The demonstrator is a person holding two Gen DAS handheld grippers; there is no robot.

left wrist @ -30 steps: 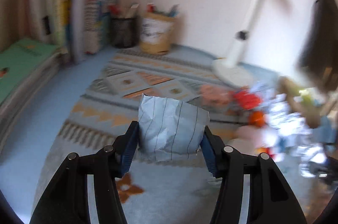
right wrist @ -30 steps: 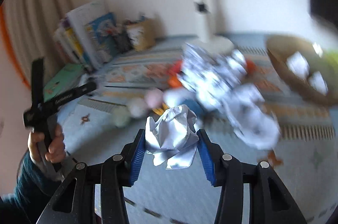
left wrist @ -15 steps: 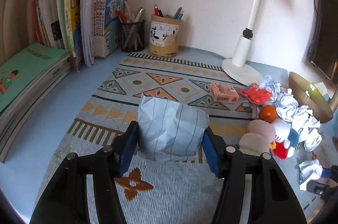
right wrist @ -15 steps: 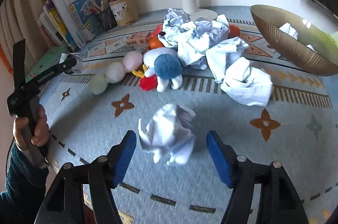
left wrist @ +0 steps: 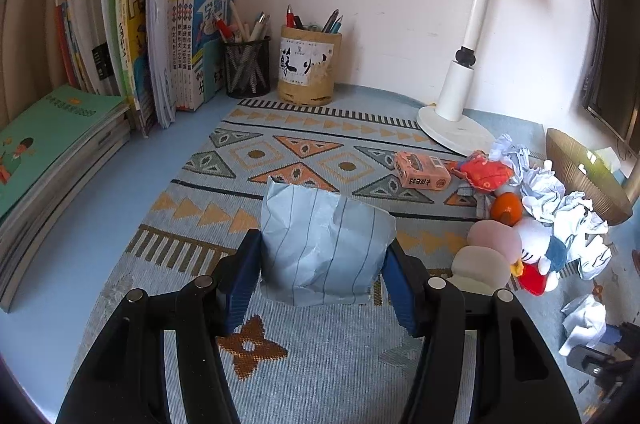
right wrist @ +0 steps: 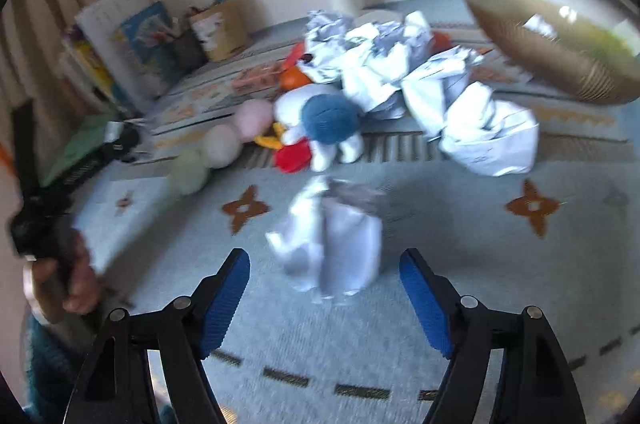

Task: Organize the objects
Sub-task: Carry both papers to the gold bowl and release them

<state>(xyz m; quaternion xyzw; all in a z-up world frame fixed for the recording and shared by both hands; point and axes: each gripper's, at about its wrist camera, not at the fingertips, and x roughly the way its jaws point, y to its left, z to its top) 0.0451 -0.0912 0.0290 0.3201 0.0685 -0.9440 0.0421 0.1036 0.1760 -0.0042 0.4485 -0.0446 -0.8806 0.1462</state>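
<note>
My left gripper [left wrist: 322, 276] is shut on a lined, light blue crumpled paper [left wrist: 324, 244] and holds it above the patterned mat [left wrist: 280, 159]. My right gripper [right wrist: 325, 298] is open. A white crumpled paper ball [right wrist: 334, 240] lies on the mat just ahead of its fingers, apart from both pads. The same ball shows at the lower right of the left wrist view [left wrist: 582, 324]. A pile of crumpled papers [right wrist: 420, 75] and a gold bowl [right wrist: 552, 51] lie beyond.
Plush toys [right wrist: 316, 127] and pastel balls [right wrist: 220, 143] lie mid-mat. Books [left wrist: 120, 35], two pen holders [left wrist: 308, 63], a white lamp [left wrist: 460, 95], a pink box [left wrist: 422, 169] and an orange [left wrist: 506, 207] sit further back. A green book stack [left wrist: 48, 151] lies left.
My right gripper opened and let the white paper ball drop onto the mat, then moved closer over it. My left gripper kept its hold on the lined paper and steadied.
</note>
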